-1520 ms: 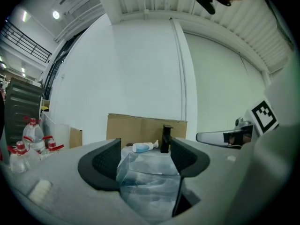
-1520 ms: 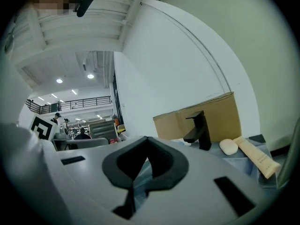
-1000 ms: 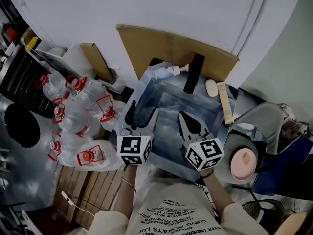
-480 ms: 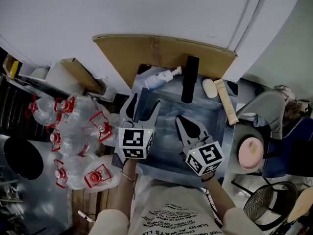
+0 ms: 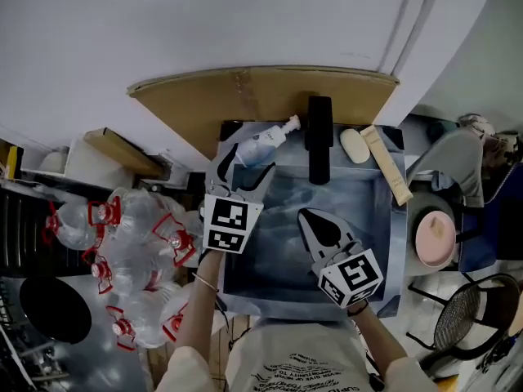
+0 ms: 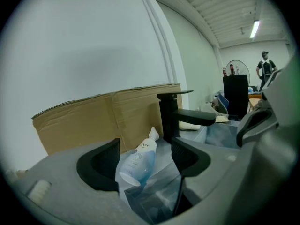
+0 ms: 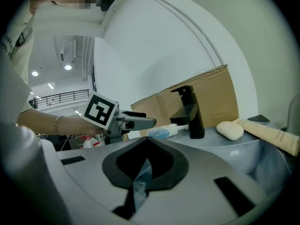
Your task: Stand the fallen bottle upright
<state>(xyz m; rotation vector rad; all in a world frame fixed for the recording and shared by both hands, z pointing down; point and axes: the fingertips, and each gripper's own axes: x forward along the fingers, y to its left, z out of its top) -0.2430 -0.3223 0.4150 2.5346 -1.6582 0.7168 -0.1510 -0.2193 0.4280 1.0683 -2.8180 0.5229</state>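
My left hand-held gripper (image 5: pixel 242 170) spread, open towards the bottle's base | fallen white-and-blue plastic pump bottle (image 5: pixel 260 144) lies on back rim of grey sink (image 5: pixel 270 251) | black tap (image 5: pixel 319 149) just right, brown cardboard (image 5: pixel 261 96) behind | right hand-held gripper (image 5: pixel 315 220) pressed together, empty

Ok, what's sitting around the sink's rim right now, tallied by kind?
Fallen pump bottle: 1
Black faucet: 1
Soap bar: 1
Long beige item: 1
Total: 4

Cardboard (image 5: pixel 245 96) behind and faucet (image 5: pixel 319 137) beside hem the bottle (image 5: pixel 260 145); its near side is open.
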